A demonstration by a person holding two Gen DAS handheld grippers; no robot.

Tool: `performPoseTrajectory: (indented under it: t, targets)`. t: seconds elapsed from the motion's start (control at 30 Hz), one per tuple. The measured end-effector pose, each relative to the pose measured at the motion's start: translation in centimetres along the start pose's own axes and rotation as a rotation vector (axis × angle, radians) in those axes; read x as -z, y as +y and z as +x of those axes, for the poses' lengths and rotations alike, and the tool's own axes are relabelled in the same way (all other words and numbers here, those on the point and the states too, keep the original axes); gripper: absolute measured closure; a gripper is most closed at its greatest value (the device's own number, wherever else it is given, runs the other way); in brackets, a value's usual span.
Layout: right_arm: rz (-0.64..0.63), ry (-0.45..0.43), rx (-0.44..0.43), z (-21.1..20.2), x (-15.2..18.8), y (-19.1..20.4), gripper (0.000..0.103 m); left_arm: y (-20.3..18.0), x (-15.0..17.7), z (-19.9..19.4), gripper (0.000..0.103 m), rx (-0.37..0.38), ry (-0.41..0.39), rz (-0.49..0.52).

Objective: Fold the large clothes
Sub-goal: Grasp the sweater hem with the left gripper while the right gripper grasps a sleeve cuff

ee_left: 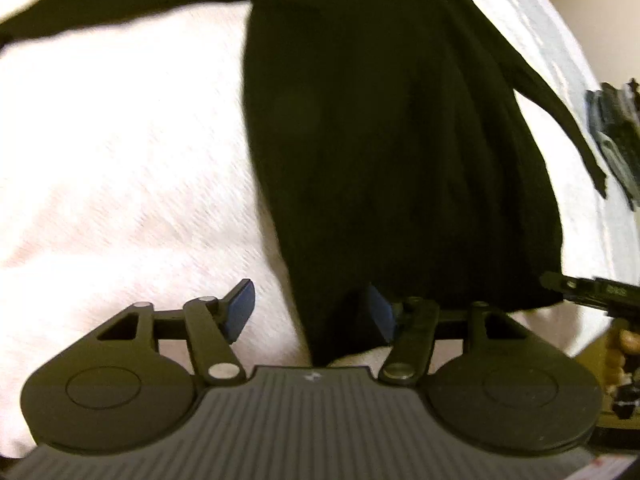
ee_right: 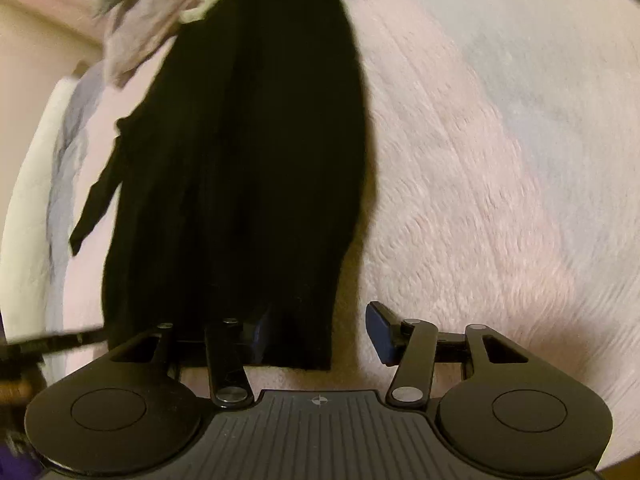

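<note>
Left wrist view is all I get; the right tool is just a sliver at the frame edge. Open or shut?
Observer: Open. The right tool has its jaws wide apart, with nothing clamped.
Operator: Where is it on the cloth?
Observer: At a near hem corner of the black knit garment. One finger is over the hem, the other over the bare pink-white fleece blanket.
Operator: Anything at the far end?
Observer: A heap of pale grey-white cloth lies at the garment's top edge.
</note>
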State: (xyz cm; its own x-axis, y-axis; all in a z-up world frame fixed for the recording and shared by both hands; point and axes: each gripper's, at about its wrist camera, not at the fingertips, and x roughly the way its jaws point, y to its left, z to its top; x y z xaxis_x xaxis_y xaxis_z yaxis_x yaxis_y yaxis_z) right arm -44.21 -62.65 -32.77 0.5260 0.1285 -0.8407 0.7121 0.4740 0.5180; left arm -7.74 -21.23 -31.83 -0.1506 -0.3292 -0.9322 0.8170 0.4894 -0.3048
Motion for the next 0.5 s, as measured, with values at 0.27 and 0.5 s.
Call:
performPoseTrajectory:
  t: [0.27,0.5]
  targets:
    - [-0.035,0.053,0.121,-4.8,-1.6,-0.6,0.103,0.7,1.1,-1.3,0.100,0.063,0.036,0.048]
    - [-0.102,0.162,0.223,-0.7,-2.6,-0.3,0.101,0.4,1.3,0.4,0.100,0.019,0.070,0.079]
